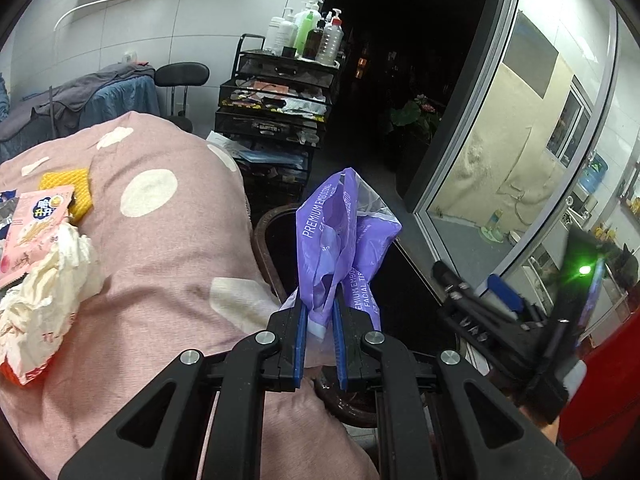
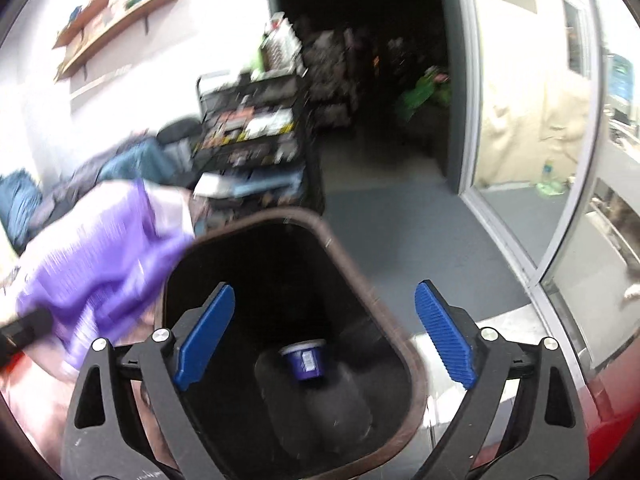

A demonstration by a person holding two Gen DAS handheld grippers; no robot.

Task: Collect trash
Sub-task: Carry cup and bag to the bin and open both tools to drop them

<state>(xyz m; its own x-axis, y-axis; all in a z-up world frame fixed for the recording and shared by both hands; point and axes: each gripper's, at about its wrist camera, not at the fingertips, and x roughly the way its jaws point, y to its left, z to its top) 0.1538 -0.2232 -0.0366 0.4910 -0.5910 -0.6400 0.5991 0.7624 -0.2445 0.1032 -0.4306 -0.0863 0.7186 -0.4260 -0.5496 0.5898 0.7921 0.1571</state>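
The left gripper [image 1: 320, 316] has its blue fingers [image 1: 301, 340] squeezed almost shut on a crumpled purple tissue-pack wrapper [image 1: 340, 240]. The grip is low on the wrapper, so most of it sticks up past the fingertips, loose and floppy. It hangs just over the near rim of the dark trash bin [image 1: 266, 252] — probably held there so it can drop straight in.

The right gripper [image 2: 324, 336] is spread wide with nothing between its fingers [image 2: 444, 336]. It points down into the bin's open mouth [image 2: 412, 360], and a small purple cup [image 2: 306, 360] lies at the bottom right under it. My guess is that this hand's job at the bin is done.

To the left of the bin is a bed with a pink spotted blanket [image 1: 168, 272]. More trash waits on it — a wad of white tissue [image 1: 48, 280], a pink snack packet [image 1: 34, 228] and a yellow net-like thing [image 1: 70, 188] — all well apart from the bin.

Farther off stands a black cart [image 1: 276, 104] with bottles on top, next to a dark doorway.
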